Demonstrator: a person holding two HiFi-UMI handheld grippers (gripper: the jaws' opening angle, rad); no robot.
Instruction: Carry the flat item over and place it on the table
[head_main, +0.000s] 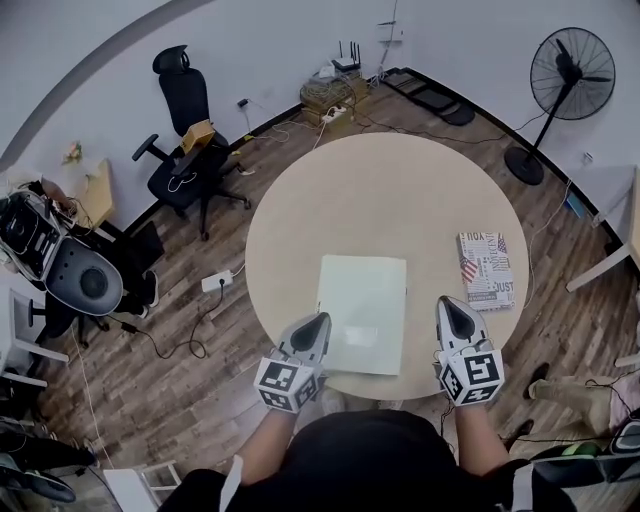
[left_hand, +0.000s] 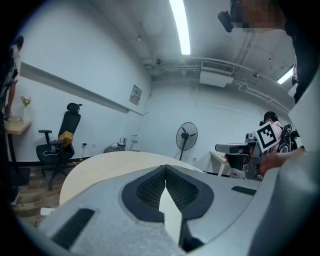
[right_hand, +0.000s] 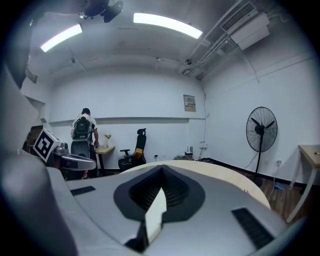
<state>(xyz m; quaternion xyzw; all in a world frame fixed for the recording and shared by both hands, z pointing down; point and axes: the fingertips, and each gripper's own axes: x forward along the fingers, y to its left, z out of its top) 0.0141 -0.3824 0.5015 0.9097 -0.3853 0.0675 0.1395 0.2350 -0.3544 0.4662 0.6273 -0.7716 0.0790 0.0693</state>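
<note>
A pale green flat sheet (head_main: 362, 310) lies on the round beige table (head_main: 400, 190), its near end reaching the table's front edge. My left gripper (head_main: 318, 322) sits at the sheet's left edge with its jaws together; no part of the sheet shows between them in the left gripper view, where the jaws (left_hand: 165, 168) meet at the tip over the tabletop. My right gripper (head_main: 450, 304) hovers over bare table to the right of the sheet, apart from it. Its jaws (right_hand: 161, 169) are shut with nothing in them.
A printed box (head_main: 487, 268) lies on the table's right side. A standing fan (head_main: 565, 75) is at the far right, an office chair (head_main: 185, 140) at the far left. Cables run over the wood floor. A person (right_hand: 82, 127) stands at a desk by the wall.
</note>
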